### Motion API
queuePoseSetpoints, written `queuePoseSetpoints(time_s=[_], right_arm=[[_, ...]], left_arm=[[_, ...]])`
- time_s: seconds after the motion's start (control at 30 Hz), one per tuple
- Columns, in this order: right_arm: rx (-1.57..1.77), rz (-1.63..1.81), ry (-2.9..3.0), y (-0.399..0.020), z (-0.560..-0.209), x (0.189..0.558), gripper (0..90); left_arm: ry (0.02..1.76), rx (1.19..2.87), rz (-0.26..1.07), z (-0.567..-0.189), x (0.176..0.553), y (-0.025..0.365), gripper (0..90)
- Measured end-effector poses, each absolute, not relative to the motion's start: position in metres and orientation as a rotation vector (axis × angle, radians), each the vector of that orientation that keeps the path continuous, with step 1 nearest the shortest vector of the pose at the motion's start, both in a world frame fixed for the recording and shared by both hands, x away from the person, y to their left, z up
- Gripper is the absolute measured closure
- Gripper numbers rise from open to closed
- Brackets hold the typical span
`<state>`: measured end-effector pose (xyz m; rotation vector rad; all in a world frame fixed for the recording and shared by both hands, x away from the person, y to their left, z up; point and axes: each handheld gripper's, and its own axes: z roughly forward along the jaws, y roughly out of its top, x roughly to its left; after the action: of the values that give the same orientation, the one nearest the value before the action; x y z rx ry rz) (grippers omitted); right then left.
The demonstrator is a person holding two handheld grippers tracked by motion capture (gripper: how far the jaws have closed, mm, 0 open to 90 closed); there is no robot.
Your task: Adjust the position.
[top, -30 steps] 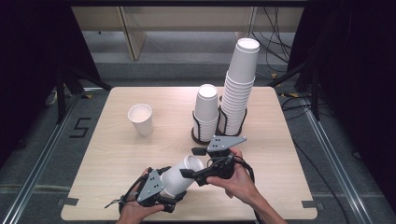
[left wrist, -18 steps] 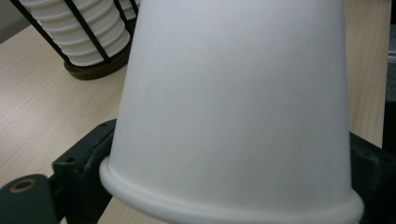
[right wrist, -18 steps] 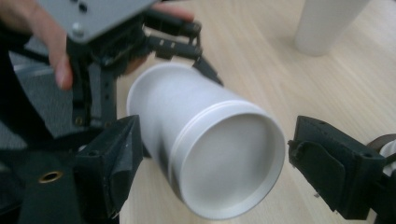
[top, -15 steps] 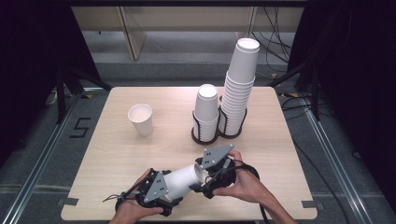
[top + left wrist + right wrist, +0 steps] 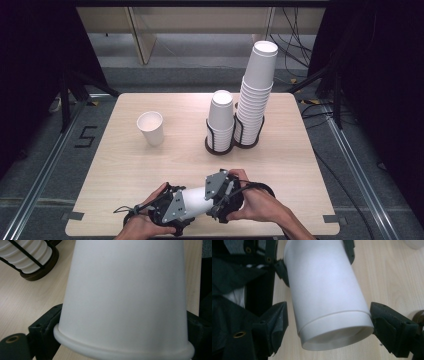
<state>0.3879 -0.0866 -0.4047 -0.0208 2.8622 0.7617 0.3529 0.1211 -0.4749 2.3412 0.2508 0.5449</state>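
A white paper cup [image 5: 196, 199] lies on its side just above the near edge of the table, between both hands. My left gripper [image 5: 179, 207] is shut on the cup's rim end; in the left gripper view the cup [image 5: 125, 290] rises between the two black jaws of that gripper [image 5: 122, 325]. My right gripper [image 5: 216, 195] faces it from the other side. Its jaws straddle the base end of the cup [image 5: 327, 295], and a thin gap shows beside one jaw of the right gripper [image 5: 329, 315].
An upright single cup [image 5: 150, 127] stands at the left middle of the wooden table [image 5: 125, 165]. A short cup stack [image 5: 220, 117] and a tall one [image 5: 257, 95] sit upside down in black wire holders at the back right.
The right gripper has come down and toward the near edge, over the cup's base end. The cup has tipped from slanting upward to lying nearly level. The left hand stayed put.
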Motion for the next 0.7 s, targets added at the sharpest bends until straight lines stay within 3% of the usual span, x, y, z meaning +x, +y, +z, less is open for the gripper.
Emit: queuePoseSetpoints(time_s=[0.7], right_arm=[[-0.210,0.529,2.895,-0.075,-0.418,0.384,24.5]], left_arm=[[0.197,2.330,0.490,-0.475,0.349,0.121,8.6]])
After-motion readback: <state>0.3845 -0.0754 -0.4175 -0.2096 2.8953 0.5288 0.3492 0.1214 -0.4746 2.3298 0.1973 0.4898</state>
